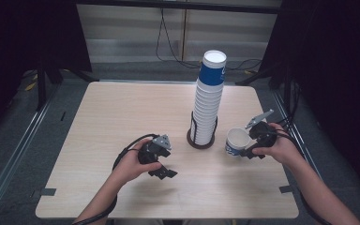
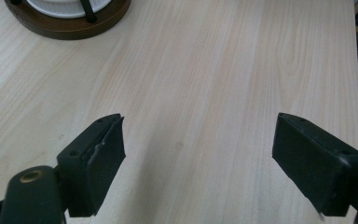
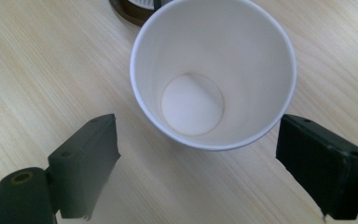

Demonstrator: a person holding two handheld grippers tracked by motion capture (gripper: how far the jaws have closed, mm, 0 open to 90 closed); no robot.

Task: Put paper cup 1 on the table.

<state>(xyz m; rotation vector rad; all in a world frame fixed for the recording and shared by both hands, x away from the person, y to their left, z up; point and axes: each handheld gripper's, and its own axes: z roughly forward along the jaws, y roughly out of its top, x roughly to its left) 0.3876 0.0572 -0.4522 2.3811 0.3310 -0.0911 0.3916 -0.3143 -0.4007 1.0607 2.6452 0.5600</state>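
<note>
Presently, item one: table [image 1: 122, 117], light wood; item two: cup stack [image 1: 209, 101], tall, inverted, seated in a dark round holder [image 1: 201, 140] near the table's middle; item three: single paper cup [image 1: 237, 141], upright and empty, standing on the table just right of the holder, apart from the stack; item four: right gripper [image 1: 249, 151], fingers [image 3: 324, 170] released, spread either side of the cup's rim without pressing; item five: left gripper [image 1: 165, 172], fingers spread over bare table. Judged status: one cup parted from the stack and set down; remainder still stacked.
</note>
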